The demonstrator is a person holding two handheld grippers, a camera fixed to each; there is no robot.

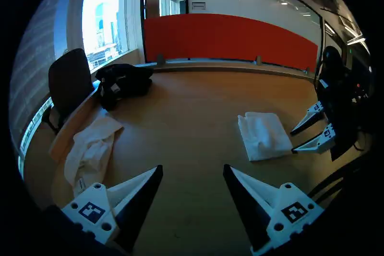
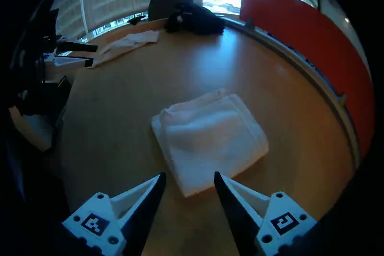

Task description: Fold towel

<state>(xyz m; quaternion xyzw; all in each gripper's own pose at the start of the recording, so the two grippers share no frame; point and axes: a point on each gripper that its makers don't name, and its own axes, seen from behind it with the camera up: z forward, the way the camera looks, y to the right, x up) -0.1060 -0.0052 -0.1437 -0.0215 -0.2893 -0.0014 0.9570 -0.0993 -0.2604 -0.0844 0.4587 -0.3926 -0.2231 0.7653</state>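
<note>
Towel [image 2: 211,143] of white terry, folded into a thick rectangle, lies flat on the broad, curved-edged wooden surface [image 2: 120,107]. It sits toward the side where a long red partition panel [image 2: 312,30] runs along the rim. A black office chair [image 1: 69,80] stands at the window edge. A black bag [image 1: 122,80] is heaped on the surface beside it, and a crumpled white cloth [image 1: 93,148] lies near that corner. The right tool [image 2: 189,174] is released, its fingers spread and empty. The towel's near corner lies between their tips, though whether they touch cannot be told. The left tool [image 1: 192,167], likewise released and empty, hangs over bare wood well apart from the towel.
</note>
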